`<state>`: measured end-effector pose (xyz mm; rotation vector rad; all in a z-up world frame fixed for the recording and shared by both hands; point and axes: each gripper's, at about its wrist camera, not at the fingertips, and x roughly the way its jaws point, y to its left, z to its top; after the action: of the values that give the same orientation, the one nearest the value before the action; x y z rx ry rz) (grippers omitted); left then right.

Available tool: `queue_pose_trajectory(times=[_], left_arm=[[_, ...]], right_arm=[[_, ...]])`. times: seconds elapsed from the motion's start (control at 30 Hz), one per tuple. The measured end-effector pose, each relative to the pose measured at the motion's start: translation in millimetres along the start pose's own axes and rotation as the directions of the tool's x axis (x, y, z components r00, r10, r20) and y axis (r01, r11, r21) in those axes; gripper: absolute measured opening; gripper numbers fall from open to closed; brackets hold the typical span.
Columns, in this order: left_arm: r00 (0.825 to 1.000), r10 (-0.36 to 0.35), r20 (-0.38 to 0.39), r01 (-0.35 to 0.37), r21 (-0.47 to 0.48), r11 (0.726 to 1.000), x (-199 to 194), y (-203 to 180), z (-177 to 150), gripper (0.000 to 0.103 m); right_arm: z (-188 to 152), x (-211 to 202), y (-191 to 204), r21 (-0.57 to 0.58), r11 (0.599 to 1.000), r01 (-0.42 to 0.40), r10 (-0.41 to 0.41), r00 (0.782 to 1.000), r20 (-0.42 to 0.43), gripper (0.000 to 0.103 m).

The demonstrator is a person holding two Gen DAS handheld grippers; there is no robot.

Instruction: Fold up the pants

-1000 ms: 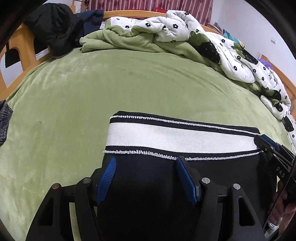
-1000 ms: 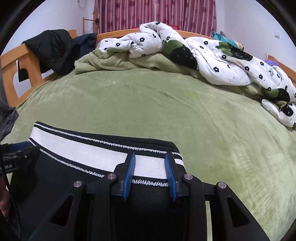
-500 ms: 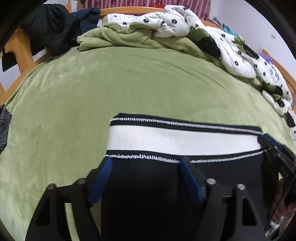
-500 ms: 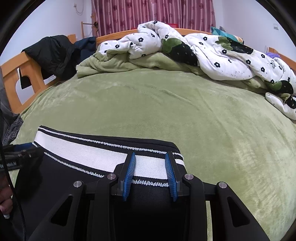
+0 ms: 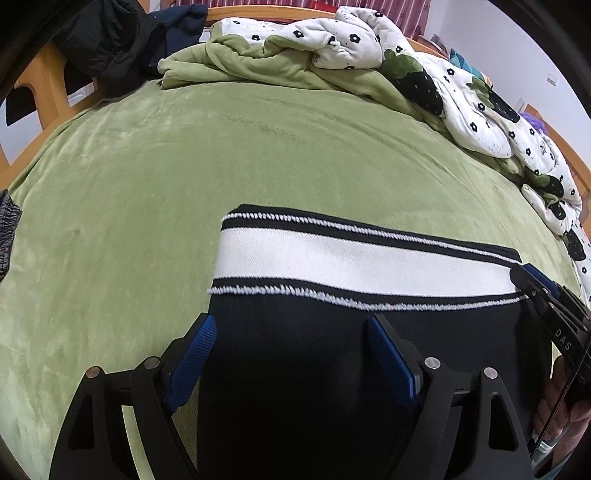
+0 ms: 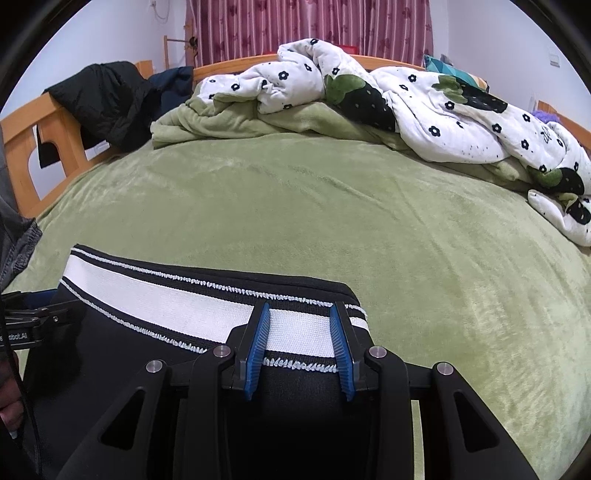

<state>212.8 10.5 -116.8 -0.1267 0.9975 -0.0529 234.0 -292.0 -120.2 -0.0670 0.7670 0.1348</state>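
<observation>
Pants (image 5: 332, 369) lie flat under both claws, white waistband (image 5: 351, 262) just ahead. The left claw (image 5: 291, 354) has just been opening and stands wide over the black cloth, gripping nothing. Right claw (image 6: 299, 347) is narrow across the waistband end, pinch unclear. Fold looks partly done; more may remain. Beyond: open green bed (image 6: 332, 206), quilt (image 6: 424, 110) far off.

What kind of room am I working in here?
Most likely a bedroom: the black pants lie on a bed with a green blanket, a crumpled flowered quilt sits at its far side, and a wooden bed frame and curtains stand behind.
</observation>
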Motion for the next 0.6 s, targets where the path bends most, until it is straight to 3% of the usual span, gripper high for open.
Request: queue_pose_trajectory(times=[0.2,0.43,0.6], left_arm=[[1.000,-0.018,-0.023,0.019,0.006,1.000,-9,-2,-15,0.081],[0.999,0.026,-0.022,-0.024,0.086,0.996,-23,-5,-48,0.082],[0.999,0.023,-0.027,-0.022,0.050,0.999,-37,-2,-64,0.082]], right_arm=[[-9,-15,-1,-0.035,0.999,-0.034,0.034,0.999,0.010,0.040],[-39,-40,0,-0.125,0.992,-0.021,0.022,1.000,0.007,0.040],[-53,-56,-5,-0.129,0.991,-0.022,0.022,1.000,-0.002,0.040]])
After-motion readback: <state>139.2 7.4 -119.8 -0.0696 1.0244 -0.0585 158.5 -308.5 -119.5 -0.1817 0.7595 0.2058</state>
